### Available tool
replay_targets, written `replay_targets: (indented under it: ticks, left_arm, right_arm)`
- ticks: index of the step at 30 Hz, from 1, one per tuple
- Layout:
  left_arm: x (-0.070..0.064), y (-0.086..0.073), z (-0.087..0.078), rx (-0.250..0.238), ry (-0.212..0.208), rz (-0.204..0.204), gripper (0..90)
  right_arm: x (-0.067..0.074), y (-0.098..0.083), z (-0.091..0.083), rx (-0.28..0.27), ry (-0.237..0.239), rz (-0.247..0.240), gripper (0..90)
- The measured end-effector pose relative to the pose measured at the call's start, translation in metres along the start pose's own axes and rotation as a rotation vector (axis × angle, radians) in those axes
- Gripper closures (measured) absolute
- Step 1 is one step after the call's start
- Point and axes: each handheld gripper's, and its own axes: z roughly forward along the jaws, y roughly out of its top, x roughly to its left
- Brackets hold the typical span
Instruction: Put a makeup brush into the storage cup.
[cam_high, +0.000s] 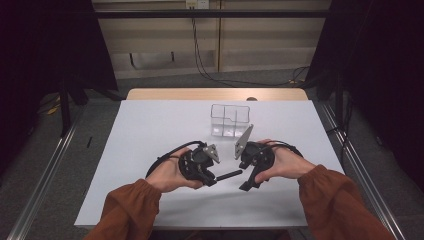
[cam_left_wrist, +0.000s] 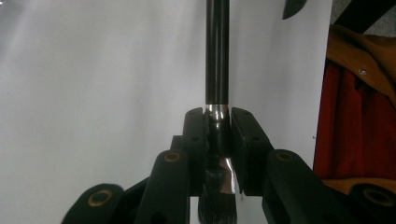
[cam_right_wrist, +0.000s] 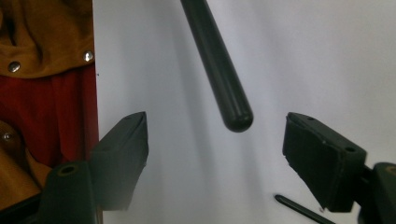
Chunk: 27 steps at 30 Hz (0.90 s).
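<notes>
A black brush with a silver ferrule is held level over the white table (cam_high: 145, 145). My left gripper (cam_high: 212, 179) (cam_left_wrist: 218, 123) is shut on the ferrule (cam_left_wrist: 217, 111), the bristles (cam_left_wrist: 217, 205) pointing back toward the camera. The long black handle (cam_high: 229, 175) (cam_left_wrist: 217, 51) reaches out toward my right gripper (cam_high: 245, 175) (cam_right_wrist: 215, 140). That gripper stands open. The handle's rounded end (cam_right_wrist: 236, 119) hangs just ahead of the gap between its jaws, and neither pad touches it.
A clear plastic box (cam_high: 230, 120) with several compartments stands behind the grippers, toward the table's back. A thin dark rod-like thing (cam_right_wrist: 299, 210) lies on the table by the right gripper's jaw. Orange sleeves (cam_high: 345, 200) come in from the front edge.
</notes>
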Motion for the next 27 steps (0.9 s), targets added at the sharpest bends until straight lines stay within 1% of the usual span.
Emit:
replay_targets:
  ticks: [1,2,3,4,5,6,7,8,10,11,13,18,19,21,22,23,24,26,27]
  left_arm:
    - [-0.001,0.0,0.001,-0.01,-0.002,-0.019,76.7]
    - [-0.002,0.0,0.002,-0.007,0.0,-0.018,76.7]
    - [-0.001,0.001,0.002,0.007,-0.001,0.0,76.7]
    - [-0.002,0.001,0.002,0.005,-0.005,-0.007,76.7]
    - [-0.002,0.001,0.004,0.001,0.0,-0.009,76.7]
    - [-0.003,0.001,0.004,0.002,-0.004,-0.014,76.7]
    - [-0.002,0.002,0.004,0.012,-0.007,-0.003,76.7]
    - [-0.002,0.002,0.004,0.019,-0.004,0.006,76.7]
    - [-0.002,0.002,0.004,0.014,-0.006,0.0,76.7]
    - [-0.002,0.002,0.004,0.013,-0.006,-0.002,76.7]
    - [-0.002,0.003,0.005,0.017,-0.005,0.002,76.7]
    - [-0.003,0.002,0.006,0.02,-0.009,0.0,76.7]
    - [-0.002,0.003,0.007,0.024,-0.008,0.011,76.7]
    - [-0.003,0.003,0.008,0.019,-0.013,-0.001,76.7]
    - [-0.003,0.004,0.009,0.017,-0.008,-0.004,76.7]
    - [-0.003,0.004,0.009,0.016,-0.011,-0.005,76.7]
    - [-0.002,0.004,0.009,0.019,-0.012,0.007,76.7]
    - [-0.002,0.004,0.009,0.015,-0.014,0.006,76.7]
    - [-0.003,0.004,0.01,0.008,-0.009,0.0,76.7]
  right_arm:
    - [-0.001,0.001,0.001,0.012,0.003,-0.005,24.1]
    - [-0.001,0.002,0.002,0.023,0.005,-0.008,25.6]
    - [-0.001,0.004,0.003,0.032,0.006,-0.003,26.2]
    - [-0.001,0.005,0.004,0.04,0.009,-0.007,26.7]
    - [-0.002,0.006,0.005,0.043,0.005,-0.024,28.8]
    - [-0.002,0.008,0.006,0.049,0.011,-0.021,30.3]
    - [-0.002,0.009,0.006,0.053,0.016,-0.021,32.0]
    - [-0.002,0.01,0.007,0.054,0.02,-0.03,33.6]
    - [-0.003,0.012,0.008,0.059,0.025,-0.046,38.4]
    - [-0.003,0.013,0.009,0.063,0.031,-0.042,39.7]
    - [-0.003,0.013,0.009,0.061,0.039,-0.052,45.7]
    - [-0.003,0.013,0.008,0.047,0.04,-0.059,49.3]
    - [-0.003,0.013,0.008,0.043,0.035,-0.065,49.4]
    - [-0.002,0.014,0.007,0.039,0.033,-0.062,50.8]
    - [-0.002,0.014,0.007,0.038,0.035,-0.061,52.7]
    - [-0.002,0.014,0.007,0.038,0.035,-0.068,55.7]
    - [-0.002,0.014,0.008,0.039,0.039,-0.073,56.9]
    - [-0.001,0.015,0.009,0.039,0.043,-0.079,60.4]
    - [-0.001,0.015,0.009,0.041,0.046,-0.081,62.0]
